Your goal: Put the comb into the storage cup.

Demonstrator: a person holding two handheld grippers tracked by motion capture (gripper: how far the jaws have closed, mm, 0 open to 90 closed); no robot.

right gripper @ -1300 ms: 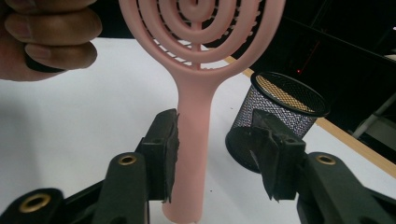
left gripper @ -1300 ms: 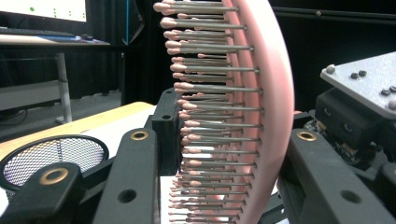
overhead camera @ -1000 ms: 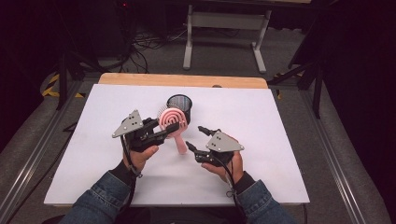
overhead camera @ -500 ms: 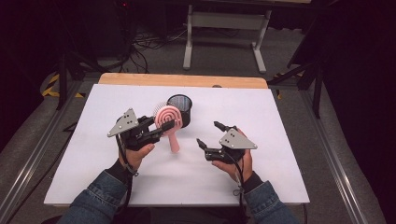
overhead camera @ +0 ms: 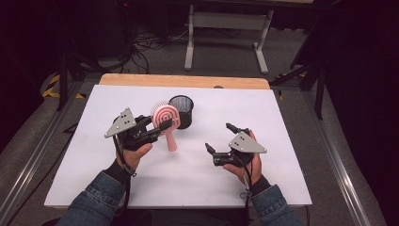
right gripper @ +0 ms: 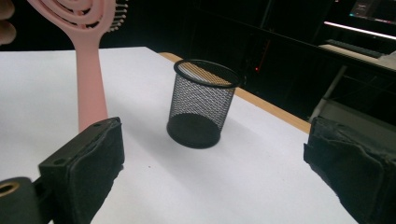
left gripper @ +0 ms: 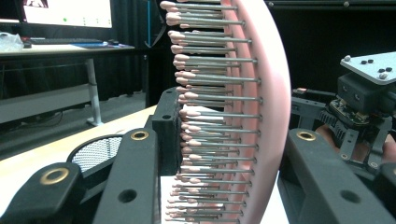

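Left claw [overhead camera: 162, 126] is pinching the pink hairbrush [overhead camera: 165, 123] upright beside the mesh cup [overhead camera: 181, 111]; right claw [overhead camera: 220, 137], spread, is backing off toward 4 o'clock — handover done, cup drop pending.

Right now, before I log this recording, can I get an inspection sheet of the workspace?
Surface: white tabletop, wooden strip along the far edge.
Job's things: pink hairbrush held upright, handle down; black mesh cup upright and empty beside it.
Clutter: nothing seen on the table.
Grippers: left gripper shut on the brush head; right gripper open, holding nothing.
Cables: one trails from each gripper along the wrist; loose cables on the floor beyond.
Surroundings: grey table frame behind, dark room.
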